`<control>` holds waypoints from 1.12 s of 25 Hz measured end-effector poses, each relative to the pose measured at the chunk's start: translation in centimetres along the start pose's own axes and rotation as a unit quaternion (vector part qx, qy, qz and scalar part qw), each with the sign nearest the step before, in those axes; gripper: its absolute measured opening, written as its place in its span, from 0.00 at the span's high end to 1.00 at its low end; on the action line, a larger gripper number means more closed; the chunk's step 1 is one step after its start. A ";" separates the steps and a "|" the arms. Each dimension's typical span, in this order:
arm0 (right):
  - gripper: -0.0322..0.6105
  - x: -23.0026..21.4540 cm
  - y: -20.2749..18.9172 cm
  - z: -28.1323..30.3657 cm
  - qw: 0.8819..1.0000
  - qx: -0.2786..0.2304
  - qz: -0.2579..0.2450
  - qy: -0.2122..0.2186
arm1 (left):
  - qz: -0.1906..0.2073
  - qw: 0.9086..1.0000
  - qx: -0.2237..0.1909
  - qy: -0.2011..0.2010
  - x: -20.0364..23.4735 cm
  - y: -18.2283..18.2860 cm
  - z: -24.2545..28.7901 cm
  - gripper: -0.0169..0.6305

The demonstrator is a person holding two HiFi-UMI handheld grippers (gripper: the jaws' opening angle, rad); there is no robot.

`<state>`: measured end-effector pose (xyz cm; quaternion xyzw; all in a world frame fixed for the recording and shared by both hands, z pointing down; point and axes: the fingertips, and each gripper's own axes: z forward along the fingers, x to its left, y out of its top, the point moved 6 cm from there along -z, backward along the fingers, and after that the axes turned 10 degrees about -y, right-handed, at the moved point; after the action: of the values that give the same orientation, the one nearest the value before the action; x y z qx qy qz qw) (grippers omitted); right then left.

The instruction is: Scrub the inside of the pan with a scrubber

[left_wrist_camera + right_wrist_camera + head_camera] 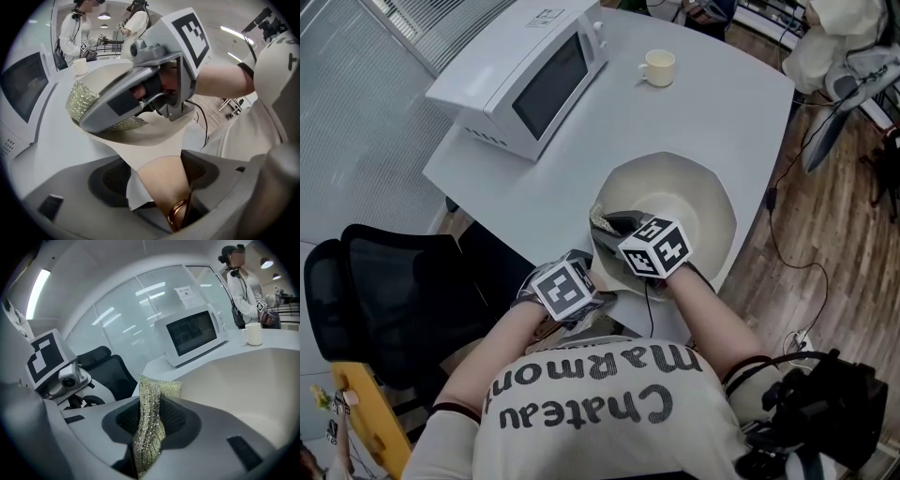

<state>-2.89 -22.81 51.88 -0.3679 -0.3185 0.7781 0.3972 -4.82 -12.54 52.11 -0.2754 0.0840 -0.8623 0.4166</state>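
Scrubber (149,427) tight in right gripper (151,404) jaws (by the pan (708,202) rim); left gripper (154,164) jaws firm on pan handle (161,187).

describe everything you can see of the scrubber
The scrubber is a thin, soft pad of glittery silver-gold mesh, like woven metallic thread. It stands on edge, creased, pinched between the jaws of the right gripper, its free end sticking out ahead. It sits at the near left inside of the cream pan; whether it touches the pan wall is unclear.
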 end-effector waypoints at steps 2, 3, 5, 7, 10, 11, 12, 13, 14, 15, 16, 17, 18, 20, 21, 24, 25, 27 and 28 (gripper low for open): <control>0.83 0.0 0.0 0.2 1.000 -0.001 -0.011 0.003 | 0.006 1.000 0.012 0.005 0.1 -0.3 0.1 0.45; 0.83 0.0 0.0 0.3 1.000 -0.001 -0.017 -0.001 | 0.008 1.000 0.015 0.005 0.1 -0.3 0.1 0.45; 0.83 -0.4 0.1 0.6 1.000 -0.001 -0.027 -0.013 | 0.010 1.000 0.014 0.001 0.2 -0.2 0.2 0.45; 0.83 -0.9 0.2 0.8 0.999 -0.003 -0.032 -0.026 | 0.014 1.000 0.009 -0.003 0.3 0.0 0.1 0.45; 0.83 -1.8 0.4 1.1 0.999 -0.007 -0.024 -0.036 | 0.016 1.000 0.002 -0.011 0.2 0.2 -0.1 0.45; 0.83 -2.1 0.5 1.1 0.999 -0.010 -0.020 -0.040 | 0.015 1.000 0.000 -0.014 0.1 0.2 -0.2 0.45; 0.83 -2.5 0.6 1.1 0.999 -0.013 -0.018 -0.047 | 0.014 1.000 -0.003 -0.016 0.1 0.3 -0.3 0.45; 0.83 -3.0 0.7 1.2 0.998 -0.017 -0.018 -0.057 | 0.014 1.000 -0.004 -0.017 0.1 0.4 -0.3 0.45; 0.83 -3.5 0.8 1.2 0.997 -0.020 -0.019 -0.069 | 0.015 1.000 -0.005 -0.018 0.1 0.5 -0.3 0.45; 0.83 -3.9 0.8 1.3 0.996 -0.022 -0.020 -0.082 | 0.017 1.000 -0.004 -0.019 0.1 0.5 -0.3 0.45; 0.83 -4.3 0.8 1.4 0.995 -0.024 -0.020 -0.094 | 0.019 1.000 -0.003 -0.018 0.2 0.5 -0.3 0.45; 0.83 -4.6 0.9 1.5 0.994 -0.025 -0.016 -0.107 | 0.020 1.000 -0.003 -0.019 0.3 0.5 -0.3 0.44; 0.83 -5.0 0.9 1.6 0.992 -0.026 -0.009 -0.120 | 0.020 1.000 -0.003 -0.019 0.2 0.4 -0.3 0.44; 0.83 -5.7 1.0 1.7 0.989 -0.024 0.005 -0.148 | 0.020 1.000 -0.004 -0.020 0.1 0.3 -0.3 0.44; 0.83 -6.1 1.1 1.7 0.986 -0.021 0.007 -0.164 | 0.021 1.000 -0.004 -0.019 0.1 0.3 -0.3 0.44; 0.83 -7.1 1.3 1.8 0.977 0.000 -0.004 -0.212 | 0.027 0.999 -0.003 -0.017 0.2 0.1 -0.2 0.44; 0.83 -7.3 1.3 1.8 0.974 0.007 -0.008 -0.225 | 0.028 0.999 -0.004 -0.018 0.2 0.1 -0.2 0.44; 0.83 -7.8 1.4 1.7 0.970 0.017 -0.003 -0.242 | 0.032 0.999 -0.011 -0.018 0.1 0.2 -0.1 0.44; 0.83 -8.0 1.5 1.7 0.969 0.018 0.003 -0.246 | 0.031 0.999 -0.012 -0.019 0.0 0.3 -0.1 0.44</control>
<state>-1.54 -30.67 54.18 -0.1590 -0.3912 0.8516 0.3105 -4.74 -12.74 51.92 -0.2939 0.0954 -0.8424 0.4414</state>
